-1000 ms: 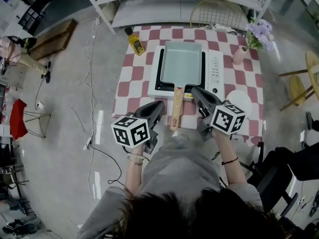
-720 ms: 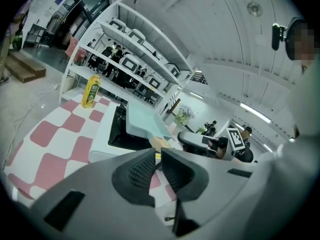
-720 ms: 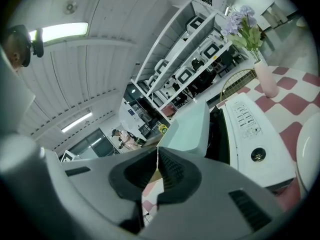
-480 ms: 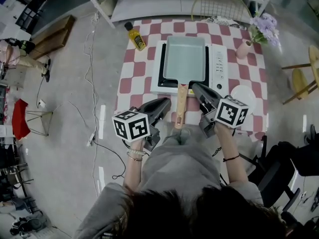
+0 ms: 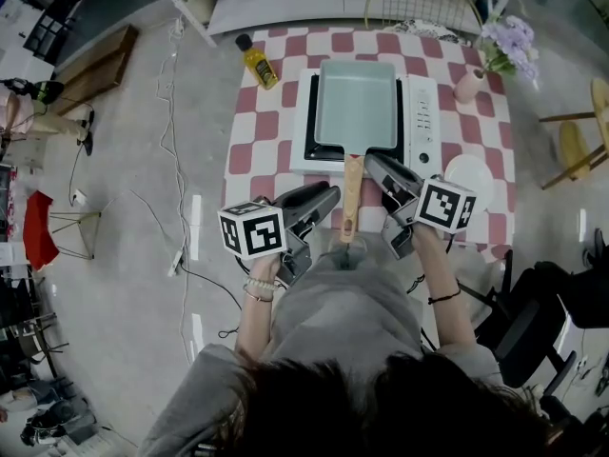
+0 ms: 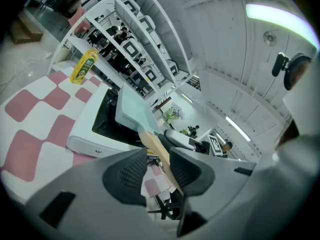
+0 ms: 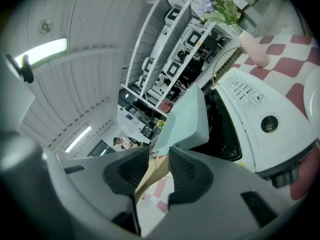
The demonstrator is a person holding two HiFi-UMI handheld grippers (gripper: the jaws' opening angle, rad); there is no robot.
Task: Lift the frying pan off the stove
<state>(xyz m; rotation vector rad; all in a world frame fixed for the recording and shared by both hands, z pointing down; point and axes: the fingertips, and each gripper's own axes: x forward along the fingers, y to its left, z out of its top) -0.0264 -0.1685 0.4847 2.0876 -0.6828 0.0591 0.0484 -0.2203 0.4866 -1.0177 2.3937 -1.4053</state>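
A pale blue rectangular frying pan sits on the white portable stove, its wooden handle pointing toward me. My left gripper is just left of the handle and my right gripper just right of it, near the pan end. Both sets of jaws are opening. In the left gripper view the handle shows through the gap of the left gripper, no pad pressing on it. In the right gripper view the handle and pan lie beyond the parted right gripper.
The stove stands on a red-and-white checked table. A yellow oil bottle is at the back left, a pink vase with purple flowers at the back right, a white plate right of the stove. A wire basket stands behind.
Both grippers have closed in on the handle from either side, and their jaws have gone from shut to parted. The pan has stayed on the stove.
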